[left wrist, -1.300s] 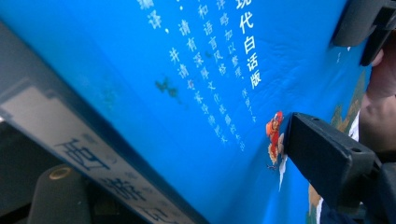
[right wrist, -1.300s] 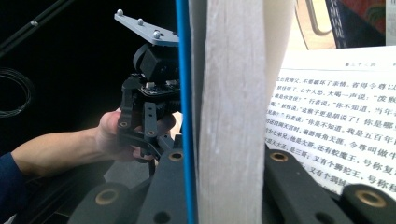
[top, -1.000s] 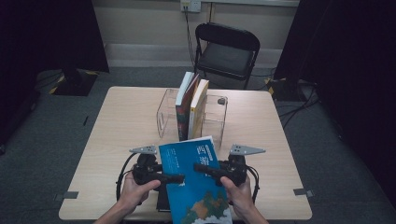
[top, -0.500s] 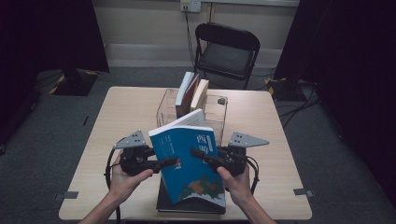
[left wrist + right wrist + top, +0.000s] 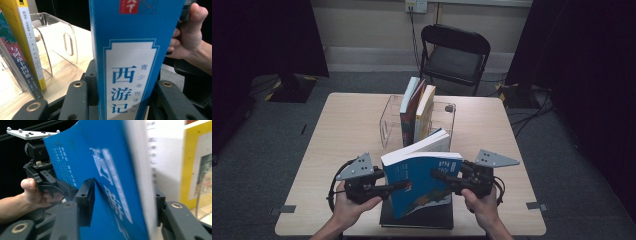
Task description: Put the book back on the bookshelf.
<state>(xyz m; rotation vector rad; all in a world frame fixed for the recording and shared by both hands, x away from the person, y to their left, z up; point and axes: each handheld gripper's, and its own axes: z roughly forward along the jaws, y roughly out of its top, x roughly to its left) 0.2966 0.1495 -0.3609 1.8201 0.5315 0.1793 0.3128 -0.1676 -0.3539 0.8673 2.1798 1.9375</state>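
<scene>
Both hands have come up off the table since a second ago, and the blue book [image 5: 424, 177] has swung from lying nearly flat on the dark book [image 5: 417, 220] beneath it to standing tilted on its lower edge, page block facing up and back toward the clear acrylic book rack [image 5: 389, 122].

Starting at the left, the left gripper [image 5: 399, 186] grips the blue book at its spine side. Its jaws have just been closing, and the left gripper view shows the spine [image 5: 130, 75] sitting squarely between them, the black jaws tight on both covers.

In the middle, the blue book hangs above the near part of the table [image 5: 352, 130], just in front of the rack, where three books [image 5: 417, 107] already stand upright and leaning together.

On the right, the right gripper [image 5: 439, 176] has its jaws around the book's other edge. Those jaws have just been opening. In the right gripper view the left jaw lies against the blue cover [image 5: 100, 182], but the far jaw is hidden behind the white page block, so I can't say for sure the grip there is firm; it looks loose, as though that hand is resetting.

To my eye the book is being stood up for shelving. It still has to travel forward into the free slot on the rack's right side, and the left hand seems to be carrying most of the weight for now.
</scene>
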